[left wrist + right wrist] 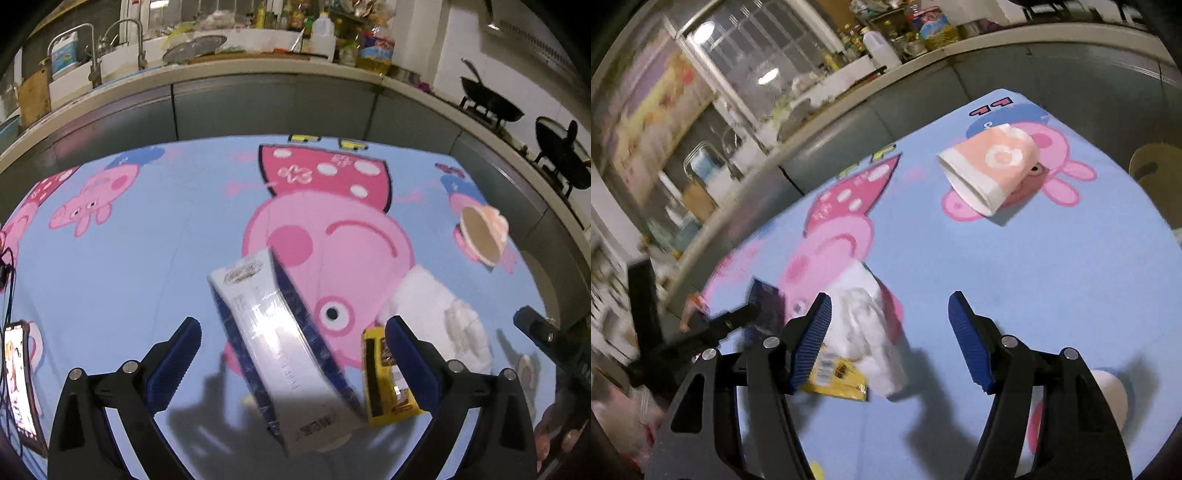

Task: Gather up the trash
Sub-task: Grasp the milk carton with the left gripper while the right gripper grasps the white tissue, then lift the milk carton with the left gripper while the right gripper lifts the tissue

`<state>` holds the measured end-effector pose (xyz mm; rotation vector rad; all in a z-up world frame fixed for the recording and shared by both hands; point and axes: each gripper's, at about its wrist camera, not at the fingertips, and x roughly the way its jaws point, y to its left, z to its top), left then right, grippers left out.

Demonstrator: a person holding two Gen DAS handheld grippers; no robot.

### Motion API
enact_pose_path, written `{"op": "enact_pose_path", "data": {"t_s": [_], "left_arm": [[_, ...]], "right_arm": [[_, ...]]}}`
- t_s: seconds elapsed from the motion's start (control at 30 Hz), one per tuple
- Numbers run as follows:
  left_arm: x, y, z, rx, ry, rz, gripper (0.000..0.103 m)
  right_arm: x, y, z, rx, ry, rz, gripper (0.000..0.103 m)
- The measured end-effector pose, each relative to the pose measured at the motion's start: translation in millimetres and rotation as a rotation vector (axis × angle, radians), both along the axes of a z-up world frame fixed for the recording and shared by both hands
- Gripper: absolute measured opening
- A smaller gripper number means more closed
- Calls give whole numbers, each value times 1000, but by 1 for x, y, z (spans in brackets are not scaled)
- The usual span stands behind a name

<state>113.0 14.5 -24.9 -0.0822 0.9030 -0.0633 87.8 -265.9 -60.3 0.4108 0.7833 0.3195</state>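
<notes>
Tablecloth: matt printed cloth or vinyl, smooth, cartoon-pig print. White box: card w/ glossy clear film wrap, glare on it. Yellow packet: shiny printed plastic or foil. Tissue wad: soft crumpled paper, matt. Paper cup: matt paper, squashed, brown inside. Gripper pads: blue ribbed rubber/plastic; frames matt black plastic w/ bright metal pins. Taps: polished metal. Woks: dull black metal.

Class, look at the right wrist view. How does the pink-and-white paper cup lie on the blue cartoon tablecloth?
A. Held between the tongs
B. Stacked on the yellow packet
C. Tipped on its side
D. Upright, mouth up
C: the pink-and-white paper cup lies tipped on its side on the blue cartoon tablecloth, apart from the open right tongs.
</notes>
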Motion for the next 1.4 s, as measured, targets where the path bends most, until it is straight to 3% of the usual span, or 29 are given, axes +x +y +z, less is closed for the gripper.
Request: {"op": "enact_pose_path", "data": {"t_s": [0.23,0.33,0.37,0.43,0.47,0.67,0.73,0.8,0.83,0.87,0.9,0.97,1.13,1.4], "left_arm": [[-7,22,-9,-2,15,47,99],[-8,22,-8,4,14,49,99],[-8,20,-8,15,11,46,99],[-6,15,-10,26,13,30,99],[-5,14,-12,23,22,25,99],[-1,7,-24,-9,60,6,97],[-1,5,-23,-19,53,-10,79],[-2,3,-21,-10,47,-26,62],[-2,3,-21,-9,44,-34,61],[-3,2,-21,-3,38,-43,57],[-4,2,-21,6,35,-48,55],[-6,3,-19,17,24,-60,53],[-13,9,-1,37,-30,-76,52],[-19,-5,16,40,-67,-116,51]], "right_arm": [[7,44,-11,-193,-12,108,66],[20,64,-19,-216,16,112,66],[20,66,-21,-230,15,111,57],[19,70,-23,-287,0,91,15],[19,64,-22,-253,10,83,5],[1,6,-3,-177,-38,-147,5],[-8,-8,0,-166,-44,-176,5],[-19,-18,0,-153,-31,-178,8],[-22,-19,-1,-153,-28,-183,9],[-27,-22,-3,-152,-19,-187,19],[-31,-25,-7,-141,-1,-183,49],[-40,-30,-10,-121,7,-192,79],[-48,-23,-11,-183,-8,-157,79],[-31,1,-24,-335,42,-92,79]]}}
